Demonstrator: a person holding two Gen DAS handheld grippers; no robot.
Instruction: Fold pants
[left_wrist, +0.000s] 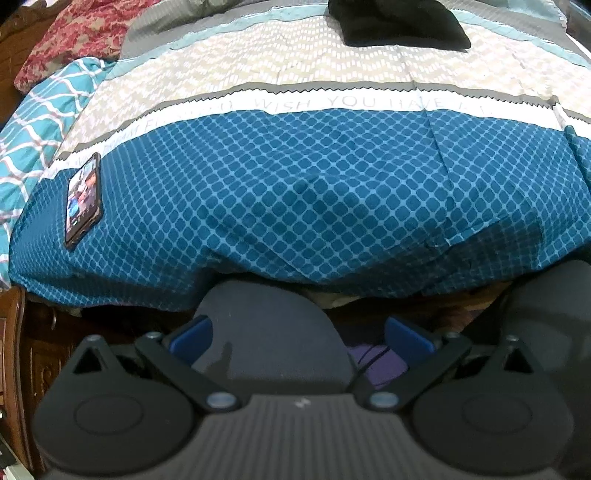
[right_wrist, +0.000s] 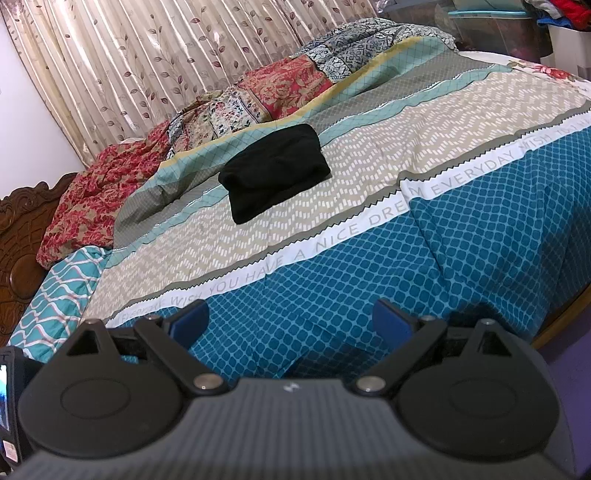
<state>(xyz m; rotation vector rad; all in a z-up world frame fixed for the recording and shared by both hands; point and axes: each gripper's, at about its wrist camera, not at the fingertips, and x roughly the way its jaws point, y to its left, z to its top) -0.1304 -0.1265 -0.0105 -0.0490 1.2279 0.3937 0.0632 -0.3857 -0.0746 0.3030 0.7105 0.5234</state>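
The black pants (right_wrist: 275, 171) lie folded into a compact bundle on the beige zigzag band of the bedspread, far from both grippers. In the left wrist view the pants (left_wrist: 399, 24) show at the top edge. My left gripper (left_wrist: 299, 334) is open and empty, held low at the near edge of the bed, over the floor. My right gripper (right_wrist: 291, 321) is open and empty above the blue diamond-patterned part of the bedspread (right_wrist: 424, 266).
A phone (left_wrist: 83, 201) with a lit screen lies on the blue bedspread at the left. Red floral and patchwork bedding (right_wrist: 258, 96) is piled along the far side by the curtain. A carved wooden headboard (right_wrist: 18, 236) stands at the left. Storage boxes (right_wrist: 517, 26) sit at the far right.
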